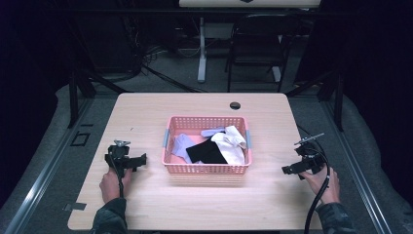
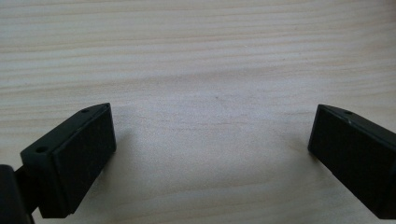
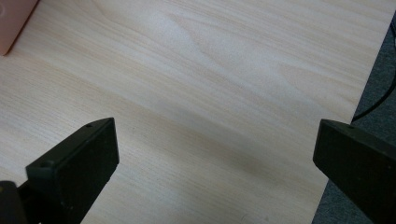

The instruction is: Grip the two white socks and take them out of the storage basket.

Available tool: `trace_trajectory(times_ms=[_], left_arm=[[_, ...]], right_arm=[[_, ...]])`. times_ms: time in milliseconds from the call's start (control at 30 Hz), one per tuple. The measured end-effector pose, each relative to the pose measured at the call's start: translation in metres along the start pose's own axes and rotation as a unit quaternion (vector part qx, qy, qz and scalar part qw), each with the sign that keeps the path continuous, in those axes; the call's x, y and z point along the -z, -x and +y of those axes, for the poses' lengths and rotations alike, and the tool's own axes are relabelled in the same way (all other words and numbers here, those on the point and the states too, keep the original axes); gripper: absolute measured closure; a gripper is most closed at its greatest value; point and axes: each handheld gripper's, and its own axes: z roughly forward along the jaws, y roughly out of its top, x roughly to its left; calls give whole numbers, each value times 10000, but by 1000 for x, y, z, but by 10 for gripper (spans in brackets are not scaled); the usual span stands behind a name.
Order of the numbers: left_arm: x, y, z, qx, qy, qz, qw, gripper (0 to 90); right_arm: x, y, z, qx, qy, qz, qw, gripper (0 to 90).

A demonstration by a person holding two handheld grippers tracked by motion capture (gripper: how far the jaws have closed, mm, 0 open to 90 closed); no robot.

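Resting low over the wooden table [image 1: 146, 204], the left gripper [image 1: 127, 161] sits in the person's left hand [image 1: 113, 185], its jaws spread wide with nothing between them; in the left gripper view the two black pads [image 2: 88, 149] stand far apart over bare wood grain. To that gripper's right, near but not touching, stands the pink basket [image 1: 204, 169], a slotted plastic one with grey handles at its short ends. Inside it lie several pieces of cloth: a black cloth [image 1: 207, 152] toward the near side, a white cloth [image 1: 231, 144] partly over the black one's right edge, and a pale lilac cloth [image 1: 181, 145] on the side closest to the left gripper. The right gripper [image 1: 294, 168], held in the right hand [image 1: 324, 183], lies on the other side of the basket, well apart from it and close to the table's right edge, with its cable [image 1: 319, 204] trailing back past the wrist. Its jaws are also spread wide and hold nothing; in the right gripper view one pad [image 3: 88, 154] hangs over the wood and the other reaches past the table edge above the grey floor [image 3: 378, 79], while a corner of the basket [image 3: 14, 23] shows far ahead of the jaws, to their left.
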Motion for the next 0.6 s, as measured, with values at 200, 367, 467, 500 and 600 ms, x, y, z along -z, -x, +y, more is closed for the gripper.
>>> trace_trajectory(times_ms=[200, 367, 467, 500, 600], left_arm=[[0, 0, 0, -2, -1, 0, 10000, 8], [0, 0, 0, -2, 0, 1, 10000, 8], [0, 0, 0, -1, 0, 1, 10000, 8], [0, 0, 0, -1, -1, 0, 10000, 8], [0, 0, 0, -2, -1, 1, 10000, 8]], right_arm=[[1, -1, 2, 10, -11, 50, 10000, 0], [2, -4, 4, 48, -1, 48, 10000, 0], [2, -6, 5, 76, 47, 37, 10000, 0], [3, -6, 6, 166, 0, 36, 9999, 0], [4, -7, 7, 132, 49, 37, 9999, 0]])
